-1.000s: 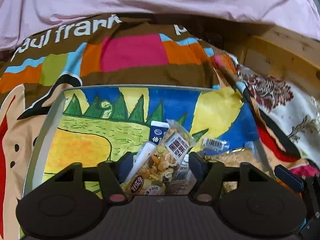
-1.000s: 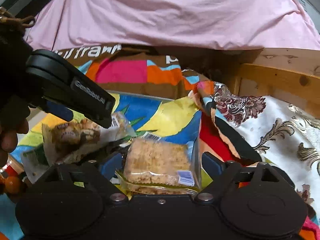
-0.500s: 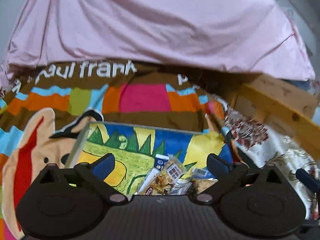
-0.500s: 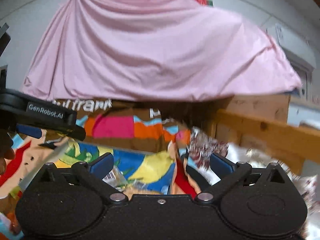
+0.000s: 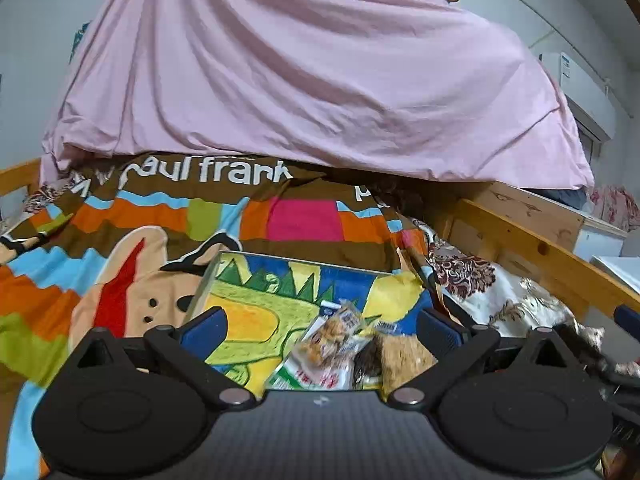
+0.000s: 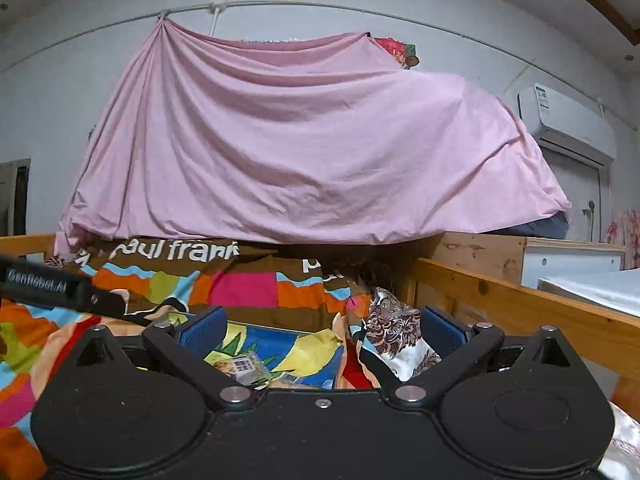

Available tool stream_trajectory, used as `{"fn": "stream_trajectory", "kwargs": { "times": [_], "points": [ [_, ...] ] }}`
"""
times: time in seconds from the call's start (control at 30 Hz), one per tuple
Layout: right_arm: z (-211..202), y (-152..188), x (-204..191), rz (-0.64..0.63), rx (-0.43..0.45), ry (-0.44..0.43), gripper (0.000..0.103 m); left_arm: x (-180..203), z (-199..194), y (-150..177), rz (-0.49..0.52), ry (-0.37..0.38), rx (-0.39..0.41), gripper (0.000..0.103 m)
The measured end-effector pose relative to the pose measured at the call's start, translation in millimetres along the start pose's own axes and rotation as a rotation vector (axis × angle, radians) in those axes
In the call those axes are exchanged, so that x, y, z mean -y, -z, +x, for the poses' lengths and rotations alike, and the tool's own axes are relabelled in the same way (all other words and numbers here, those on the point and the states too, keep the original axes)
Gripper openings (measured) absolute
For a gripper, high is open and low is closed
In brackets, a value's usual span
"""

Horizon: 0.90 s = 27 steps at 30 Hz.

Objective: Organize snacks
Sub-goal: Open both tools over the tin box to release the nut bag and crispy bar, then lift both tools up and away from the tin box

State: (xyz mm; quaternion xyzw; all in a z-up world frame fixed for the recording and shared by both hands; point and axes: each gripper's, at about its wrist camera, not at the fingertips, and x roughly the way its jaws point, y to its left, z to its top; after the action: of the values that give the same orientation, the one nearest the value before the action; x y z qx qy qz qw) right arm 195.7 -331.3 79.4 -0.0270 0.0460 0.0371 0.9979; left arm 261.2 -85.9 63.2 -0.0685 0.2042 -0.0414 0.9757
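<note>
Snack packets (image 5: 340,344): about four in one tray (image 5: 256,264)

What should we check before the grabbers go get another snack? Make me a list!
1. Left gripper open, nothing pinched: ok.
2. Right gripper open, nothing pinched: ok.
3. Nut packet lying in the painted tray: ok.
4. Crumbly snack bar lying in the tray beside it: ok.
5. Snacks lined up tidily: not ok, they overlap in a heap.
6. More snacks waiting outside the tray: cannot tell.
</note>
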Motion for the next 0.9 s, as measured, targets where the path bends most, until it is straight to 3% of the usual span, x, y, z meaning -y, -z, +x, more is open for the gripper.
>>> {"fn": "stream_trajectory", "kwargs": {
  "times": [0.43,0.63,0.9],
  "points": [
    [-63,25,-31,-0.134,-0.073,-0.073,0.102,-20,-66,54,-0.013,0.013,0.028,0.102],
    [-73,35,-35,-0.149,-0.122,-0.113,0.102,-31,-83,73,0.023,0.031,0.026,0.103],
    [-71,51,-42,-0.19,-0.21,-0.155,0.102,-43,-85,100,0.038,0.03,-0.036,0.103]
  ]
}}
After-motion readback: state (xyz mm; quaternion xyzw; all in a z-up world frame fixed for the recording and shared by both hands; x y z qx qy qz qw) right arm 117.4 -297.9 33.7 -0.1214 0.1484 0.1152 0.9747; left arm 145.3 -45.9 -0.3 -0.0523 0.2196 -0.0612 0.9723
